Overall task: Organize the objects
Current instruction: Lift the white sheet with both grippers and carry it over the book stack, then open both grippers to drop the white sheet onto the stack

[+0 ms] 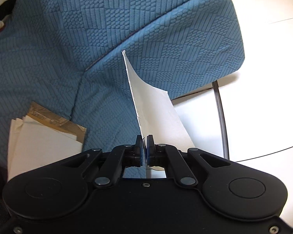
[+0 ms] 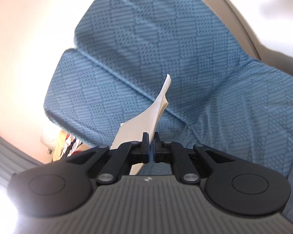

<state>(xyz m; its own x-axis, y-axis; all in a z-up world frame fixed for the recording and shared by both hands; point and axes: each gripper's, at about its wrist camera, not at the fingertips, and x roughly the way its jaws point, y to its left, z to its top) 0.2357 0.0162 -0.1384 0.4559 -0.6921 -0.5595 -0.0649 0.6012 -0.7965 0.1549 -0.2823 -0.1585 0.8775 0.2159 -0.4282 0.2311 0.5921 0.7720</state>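
right now the left gripper [image 1: 144,139] pinches a white sheet [image 1: 154,105] rising toward 12 o'clock over the blue sofa [image 1: 68,39]; the right gripper [image 2: 151,136] pinches a thin paper stack [image 2: 146,117] likewise. risk: the limp paper may tear or slide free, since each grip holds only an edge.

Bright daylight throughout. Blown to white on the floor [image 1: 263,48] at right in the left wrist view, weave of the blue sofa cover [image 1: 87,39] crisp there. Softer and slightly blurred in the right wrist view, heavy glare washing out the left side and lower left corner, faint shadows across the cushion [image 2: 146,29]. Strong fisheye bending at all edges.
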